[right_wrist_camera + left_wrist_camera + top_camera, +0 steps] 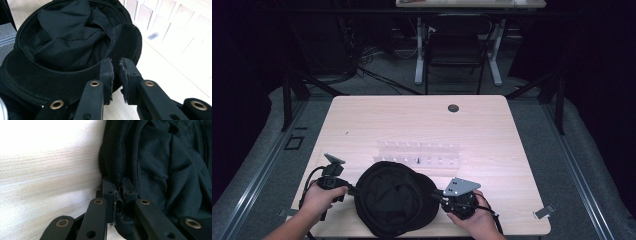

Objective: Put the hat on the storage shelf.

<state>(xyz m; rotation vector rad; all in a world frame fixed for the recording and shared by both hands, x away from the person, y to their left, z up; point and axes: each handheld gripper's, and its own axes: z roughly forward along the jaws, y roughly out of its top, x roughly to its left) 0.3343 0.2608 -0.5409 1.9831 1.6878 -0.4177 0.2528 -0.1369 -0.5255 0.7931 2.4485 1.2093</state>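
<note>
Both grippers are on the black hat [394, 202] now, which lies upside down at the near edge of the counter [422, 120], around six o'clock in the high view, its lining bunched up in the bowl. This looks like the grasping step of handling the hat: one grip on each side of the rim, ready to lift or turn it.

The left gripper [119, 195] comes in at the hat's nine o'clock side. In the left gripper view its jaws are pressed together on a fold of the hat's edge, the dark cloth pinched right between the pads.

The right gripper [116, 72] sits at the three o'clock side. Its jaws stand close together with a thin gap, right at the stiff brim; the rim passes between the pads, and I judge it pinched, though the contact itself is hard to make out.

Behind the hat, toward twelve o'clock, lies a clear plastic rack [419, 154], just apart from the brim.

Next move, I'd say: raise both hands together and evenly, so the soft crown doesn't sag or slip out of the thin left pinch, and keep clear of that rack.
</note>
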